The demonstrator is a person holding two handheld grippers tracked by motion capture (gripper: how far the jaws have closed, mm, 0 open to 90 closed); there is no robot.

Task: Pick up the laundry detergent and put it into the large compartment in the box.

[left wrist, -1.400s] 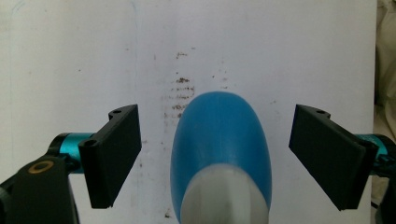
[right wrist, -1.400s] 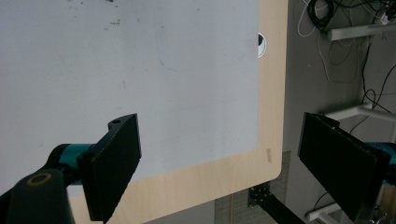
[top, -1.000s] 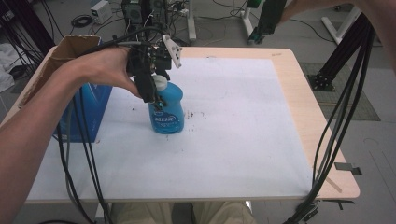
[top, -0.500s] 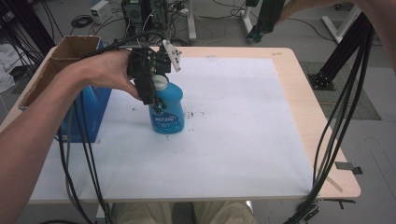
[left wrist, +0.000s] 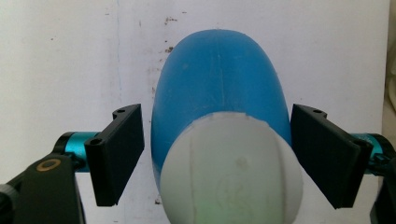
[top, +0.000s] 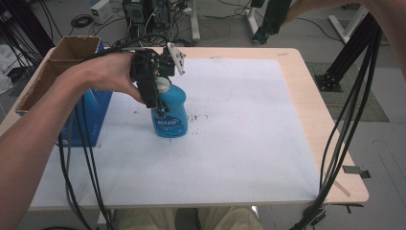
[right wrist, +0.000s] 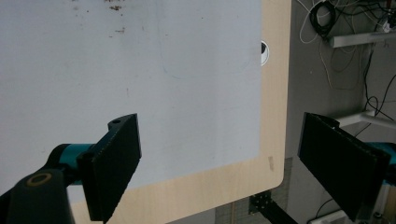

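Jaws starting to close in on the bottle

My left gripper (left wrist: 217,154) has just been closing a bit, blue bottle (top: 170,111) with its white cap (left wrist: 233,170) between the pads (left wrist: 119,154) but slivers of gap remain, so I'd say no grip yet. Bottle stands upright on the white mat (top: 239,143) around 10 o'clock from the mat's centre. Right gripper (right wrist: 217,158) hangs wide apart, nothing in it, over the table's (right wrist: 273,93) corner.
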